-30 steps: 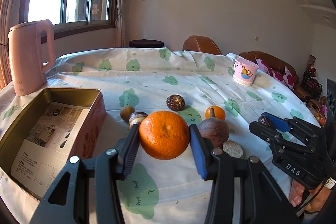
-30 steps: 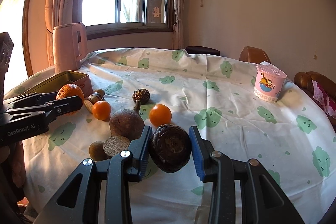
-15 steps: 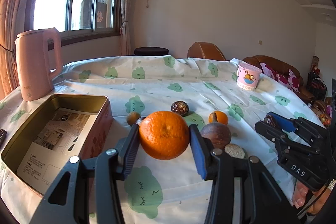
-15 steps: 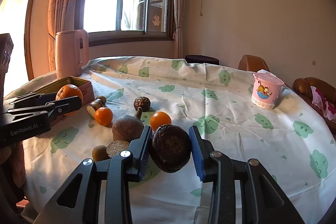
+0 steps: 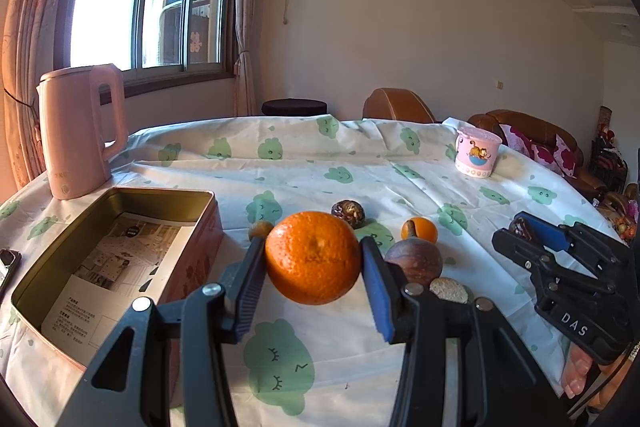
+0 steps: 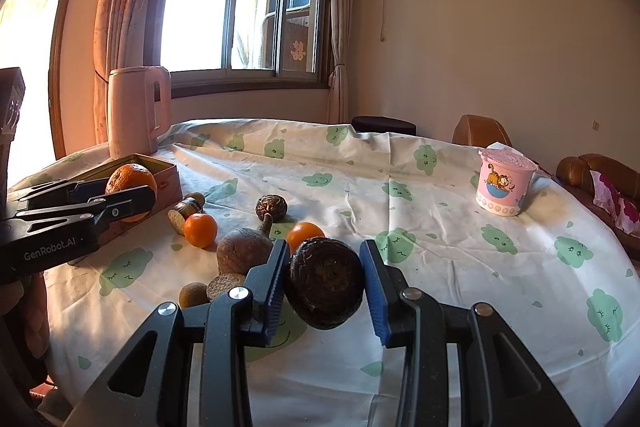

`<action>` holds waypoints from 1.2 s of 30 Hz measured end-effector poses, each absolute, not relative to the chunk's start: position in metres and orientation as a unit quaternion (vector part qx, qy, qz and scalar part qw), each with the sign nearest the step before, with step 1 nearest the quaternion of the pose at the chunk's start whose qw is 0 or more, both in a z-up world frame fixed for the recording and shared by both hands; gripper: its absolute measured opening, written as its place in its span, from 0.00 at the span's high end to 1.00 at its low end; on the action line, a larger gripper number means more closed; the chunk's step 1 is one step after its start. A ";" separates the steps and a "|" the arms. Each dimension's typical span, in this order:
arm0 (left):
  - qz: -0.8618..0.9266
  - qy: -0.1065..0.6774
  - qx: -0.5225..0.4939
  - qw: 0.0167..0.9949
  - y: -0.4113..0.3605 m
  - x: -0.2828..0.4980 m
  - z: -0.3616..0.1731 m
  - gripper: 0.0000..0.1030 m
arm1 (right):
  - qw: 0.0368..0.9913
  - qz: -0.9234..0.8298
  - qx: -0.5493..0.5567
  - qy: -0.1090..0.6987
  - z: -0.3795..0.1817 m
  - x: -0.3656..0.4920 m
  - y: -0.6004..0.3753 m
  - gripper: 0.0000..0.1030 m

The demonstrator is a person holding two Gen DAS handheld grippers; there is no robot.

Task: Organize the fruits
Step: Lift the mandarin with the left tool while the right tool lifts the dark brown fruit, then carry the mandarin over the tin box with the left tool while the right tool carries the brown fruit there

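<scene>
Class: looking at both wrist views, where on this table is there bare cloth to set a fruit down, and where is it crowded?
Bare cloth lies between the fruit cluster and the pink cup. More lies behind the tin, toward the kettle. Beside the tin it is crowded.

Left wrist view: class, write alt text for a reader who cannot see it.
The left gripper holds a large orange above a cloth-covered table, beside an open tin box on its left. Smaller fruits lie behind it.
</scene>
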State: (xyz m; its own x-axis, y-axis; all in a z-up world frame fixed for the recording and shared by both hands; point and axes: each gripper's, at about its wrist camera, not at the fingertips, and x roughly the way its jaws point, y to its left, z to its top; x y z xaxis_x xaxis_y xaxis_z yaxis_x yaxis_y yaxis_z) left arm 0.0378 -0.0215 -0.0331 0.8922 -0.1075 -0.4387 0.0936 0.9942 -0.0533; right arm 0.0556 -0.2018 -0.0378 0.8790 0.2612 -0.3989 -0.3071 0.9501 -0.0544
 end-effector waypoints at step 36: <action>-0.002 0.208 -0.012 0.978 0.025 0.015 -0.021 0.53 | 0.953 0.249 -0.056 0.165 0.018 0.048 -0.149 0.63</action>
State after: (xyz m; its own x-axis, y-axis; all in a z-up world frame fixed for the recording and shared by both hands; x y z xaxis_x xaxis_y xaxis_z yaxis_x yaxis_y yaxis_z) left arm 0.0148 0.0253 -0.0206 0.9139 -0.0084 -0.4059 -0.0016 0.9997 -0.0241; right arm 0.0477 -0.1489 0.0181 0.8213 0.4570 -0.3414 -0.4936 0.8694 -0.0237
